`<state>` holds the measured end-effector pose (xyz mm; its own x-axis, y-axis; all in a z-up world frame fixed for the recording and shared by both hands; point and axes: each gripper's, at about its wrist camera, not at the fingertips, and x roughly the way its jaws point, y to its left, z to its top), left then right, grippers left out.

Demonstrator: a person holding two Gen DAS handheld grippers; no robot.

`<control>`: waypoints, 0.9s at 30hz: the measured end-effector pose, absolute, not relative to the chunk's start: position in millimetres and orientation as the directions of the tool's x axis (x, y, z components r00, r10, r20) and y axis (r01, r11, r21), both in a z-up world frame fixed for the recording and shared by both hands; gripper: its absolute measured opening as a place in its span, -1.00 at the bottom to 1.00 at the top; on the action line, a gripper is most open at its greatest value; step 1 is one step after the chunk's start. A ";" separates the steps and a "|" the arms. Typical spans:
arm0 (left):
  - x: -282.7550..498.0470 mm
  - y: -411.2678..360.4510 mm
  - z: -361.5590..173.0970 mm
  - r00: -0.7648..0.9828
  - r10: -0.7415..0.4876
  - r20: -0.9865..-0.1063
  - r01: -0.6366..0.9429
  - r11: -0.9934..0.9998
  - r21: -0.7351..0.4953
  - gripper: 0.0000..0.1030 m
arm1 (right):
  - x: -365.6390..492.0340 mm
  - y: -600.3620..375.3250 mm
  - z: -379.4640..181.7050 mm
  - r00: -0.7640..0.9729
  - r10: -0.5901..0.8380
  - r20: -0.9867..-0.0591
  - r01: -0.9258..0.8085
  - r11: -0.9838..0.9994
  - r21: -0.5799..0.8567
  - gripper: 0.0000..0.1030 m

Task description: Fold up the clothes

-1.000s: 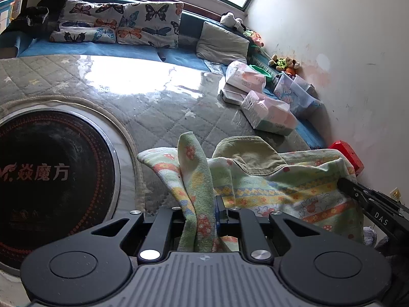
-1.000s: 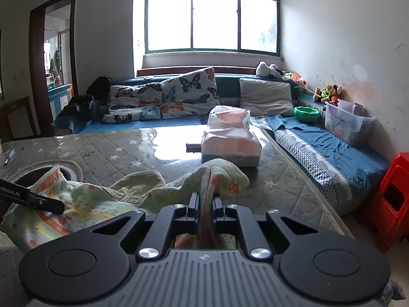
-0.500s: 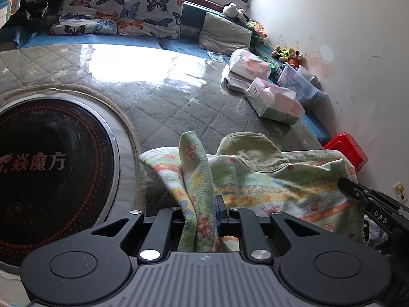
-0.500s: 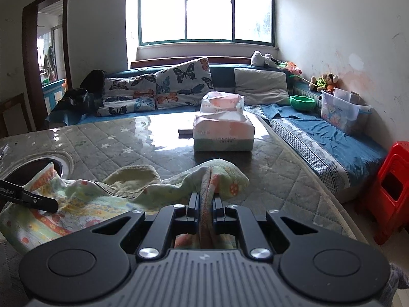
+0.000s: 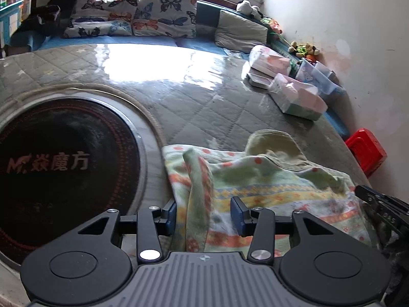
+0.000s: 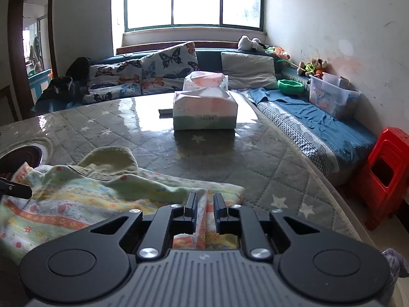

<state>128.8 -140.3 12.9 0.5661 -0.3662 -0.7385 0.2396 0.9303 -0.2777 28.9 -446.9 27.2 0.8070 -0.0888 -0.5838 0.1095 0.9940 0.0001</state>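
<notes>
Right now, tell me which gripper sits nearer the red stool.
Right. The right gripper is at the garment's end toward the red stool; the left gripper is at the far end, beside the black round cooktop.

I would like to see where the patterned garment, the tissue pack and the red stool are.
patterned garment (image 5: 276,186), left wrist view, striped middle.
tissue pack (image 6: 204,112), right wrist view, front face.
red stool (image 6: 386,176), right wrist view, side.

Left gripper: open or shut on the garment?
Open. The left gripper has its blue pads set wide apart, with a raised ridge of the garment lying loose between them.
</notes>
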 end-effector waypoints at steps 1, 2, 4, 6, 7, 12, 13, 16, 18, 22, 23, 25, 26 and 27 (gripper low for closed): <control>129.3 -139.3 13.6 0.576 -0.353 -0.738 0.233 0.935 -0.266 -0.07 | 29.5 -445.6 28.4 0.810 -0.081 -0.580 0.102 0.995 0.003 -0.74; 129.6 -138.1 14.4 0.587 -0.338 -0.736 0.225 0.941 -0.252 -0.04 | 31.0 -443.7 29.1 0.812 -0.068 -0.580 0.090 0.996 0.009 -0.73; 130.1 -135.5 16.1 0.609 -0.306 -0.732 0.208 0.952 -0.225 -0.02 | 34.3 -439.0 30.0 0.813 -0.039 -0.581 0.062 0.998 0.021 -0.61; 130.5 -133.2 18.7 0.618 -0.296 -0.728 0.197 0.955 -0.220 0.00 | 40.6 -431.5 29.2 0.810 -0.006 -0.586 0.032 0.999 0.033 -0.31; 130.8 -132.1 20.0 0.622 -0.291 -0.727 0.192 0.957 -0.219 0.00 | 43.6 -427.4 28.0 0.808 0.005 -0.589 0.019 0.999 0.036 -0.19; 124.7 -142.9 30.0 0.626 -0.343 -0.700 0.251 0.939 -0.236 0.12 | 61.8 -409.0 15.8 0.781 0.059 -0.621 -0.034 0.998 0.052 -0.09; 123.5 -145.1 32.0 0.626 -0.354 -0.695 0.263 0.935 -0.239 0.12 | 65.0 -406.6 12.7 0.776 0.065 -0.627 -0.039 0.998 0.055 -0.09; 119.7 -151.9 38.1 0.626 -0.386 -0.678 0.299 0.921 -0.248 0.12 | 72.1 -401.5 5.8 0.765 0.070 -0.640 -0.043 0.997 0.058 -0.09; 119.0 -159.8 38.1 0.616 -0.415 -0.670 0.338 0.907 -0.252 0.08 | 75.0 -401.5 5.0 0.766 0.069 -0.639 -0.039 0.997 0.060 -0.08; 122.6 -168.6 28.4 0.599 -0.432 -0.674 0.359 0.898 -0.255 -0.01 | 76.7 -402.8 7.2 0.771 0.067 -0.634 -0.037 0.997 0.061 -0.08; 123.5 -170.7 25.9 0.595 -0.435 -0.676 0.364 0.895 -0.256 -0.02 | 75.0 -402.6 8.9 0.772 0.072 -0.632 -0.043 0.997 0.061 -0.08; 125.4 -174.9 20.9 0.587 -0.442 -0.678 0.374 0.891 -0.258 -0.03 | 71.0 -401.6 11.9 0.772 0.088 -0.629 -0.060 0.996 0.065 -0.08; 126.3 -177.0 18.5 0.582 -0.446 -0.680 0.379 0.889 -0.258 -0.06 | 68.3 -400.3 13.3 0.772 0.095 -0.629 -0.071 0.995 0.063 -0.08; 127.3 -179.1 16.0 0.578 -0.449 -0.681 0.383 0.887 -0.259 -0.06 | 65.1 -398.6 14.6 0.770 0.101 -0.629 -0.082 0.995 0.059 -0.08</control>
<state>127.3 -179.1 16.0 0.5782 -0.4492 -0.6811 0.3832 0.8865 -0.2593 65.1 -398.6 14.6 0.7704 0.1011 -0.6295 -0.0822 0.9949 0.0592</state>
